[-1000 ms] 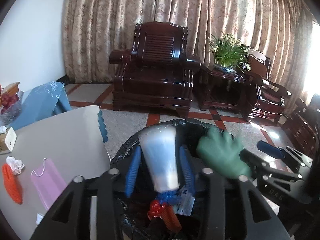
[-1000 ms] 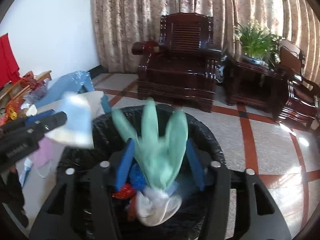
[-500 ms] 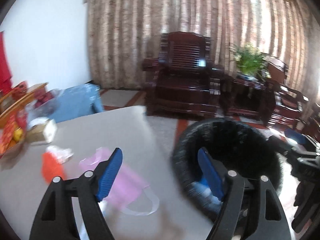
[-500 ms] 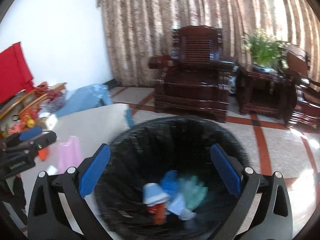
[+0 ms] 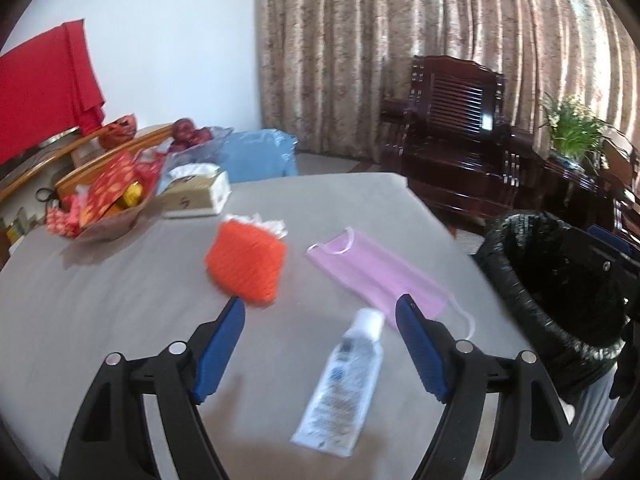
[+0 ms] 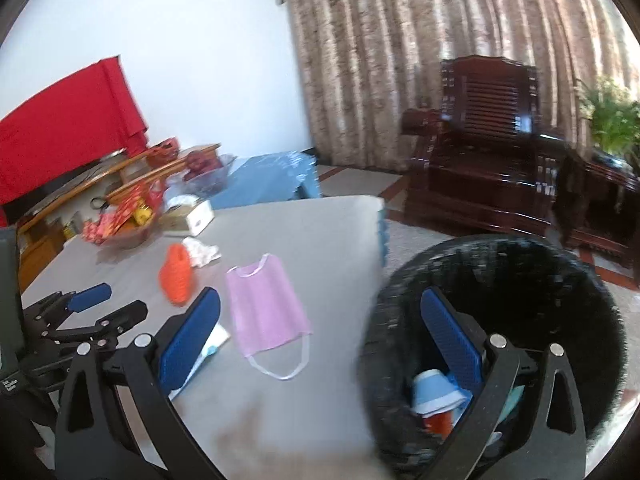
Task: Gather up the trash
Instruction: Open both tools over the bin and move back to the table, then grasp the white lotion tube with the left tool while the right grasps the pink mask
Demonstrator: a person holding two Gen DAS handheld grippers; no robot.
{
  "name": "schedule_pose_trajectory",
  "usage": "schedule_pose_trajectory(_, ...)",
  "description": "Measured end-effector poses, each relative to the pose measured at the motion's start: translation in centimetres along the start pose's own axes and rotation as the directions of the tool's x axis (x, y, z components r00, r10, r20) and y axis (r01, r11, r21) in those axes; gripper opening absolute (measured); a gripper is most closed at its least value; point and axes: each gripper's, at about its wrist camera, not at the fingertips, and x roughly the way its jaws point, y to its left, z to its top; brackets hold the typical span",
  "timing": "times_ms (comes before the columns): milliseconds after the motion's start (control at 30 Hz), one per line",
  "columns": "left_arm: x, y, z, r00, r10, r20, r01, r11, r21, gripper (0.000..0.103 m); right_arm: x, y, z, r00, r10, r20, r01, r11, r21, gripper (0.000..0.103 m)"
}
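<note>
Between the left gripper's [image 5: 320, 316] spread fingers [image 5: 218, 350] (empty) lies a tube [image 5: 344, 384].

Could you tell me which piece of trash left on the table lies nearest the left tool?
The clear squeeze tube, lying flat between the left tool's open fingers; the pink mask and orange net lie farther off.

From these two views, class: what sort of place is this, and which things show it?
Most likely a home living room: a carved dark wooden armchair before long patterned curtains, a potted plant on a side table, and a snack bowl on the grey table.
</note>
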Motion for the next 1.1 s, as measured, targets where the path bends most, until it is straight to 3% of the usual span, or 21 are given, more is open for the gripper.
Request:
schedule_pose_trajectory(300,1.6,1.6,-2.3,0.998,-0.007,-0.063,0.005,0.999,-0.036,0.076,1.7,3.2,-1.2,0.998,0.031,-0.050,-0.034,0.997,-0.064,0.098)
schedule_pose_trajectory(800,6.6,-1.6,-3.3,0.984,-0.080,-0.156,0.080,0.997,-0.012,0.076,3.3,1.3,-1.8,0.996,-0.001,-0.090,-0.003,0.999,-0.051,0.098)
schedule_pose_trajectory(1100,9.6,-2.1,-3.4,0.962,-0.104,-0.254,0.098,0.995,-0.036,0.075,3.9,0.4,-1.6,0.995,-0.006,-0.098,0.002,0.999,-0.038,0.098)
